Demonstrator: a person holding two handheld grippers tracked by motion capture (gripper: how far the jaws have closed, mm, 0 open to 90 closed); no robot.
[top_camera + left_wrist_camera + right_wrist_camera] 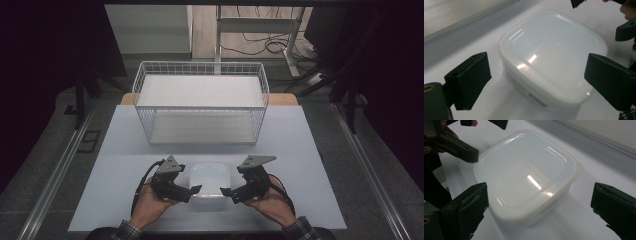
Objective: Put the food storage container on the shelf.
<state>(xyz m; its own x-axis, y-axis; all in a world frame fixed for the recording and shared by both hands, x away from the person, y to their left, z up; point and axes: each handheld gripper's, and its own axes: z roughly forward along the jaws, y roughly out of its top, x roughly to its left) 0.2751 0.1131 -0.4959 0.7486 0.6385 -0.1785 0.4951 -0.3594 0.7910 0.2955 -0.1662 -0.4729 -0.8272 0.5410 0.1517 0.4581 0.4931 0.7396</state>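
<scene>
Currently you are in the approach step: both tools flank the white lidded container [210, 186], which sits on the pale table mat [300, 165] at the near edge, at 6 o'clock from the wire basket [200, 102].

Positions, high view: left gripper [196, 189] at 9 o'clock of the container, right gripper [225, 192] at 3 o'clock. Jaw tips point inward toward each other and overlap the container's sides; whether they touch it I cannot tell from above.

Left gripper view: jaws spread wide, the container [551, 55] between and beyond them, nothing pinched. A label strip runs along its near wall. The lid appears seated all round.

Right gripper view: jaws also spread wide, nothing held; the container [524, 172] lies ahead, with the other gripper's jaw resting at or just over its rim at 10 o'clock.

Judgement: no grasp is made yet. The basket looks like the probable destination, though that is only inferred from the layout.

Next move calls for: settle each jaw pair over opposite rims or walls, then close evenly. The plastic looks smooth and glossy, so expect slip; keep the two sides level when you lift, and clear the basket's front wall before moving toward 12 o'clock.
</scene>
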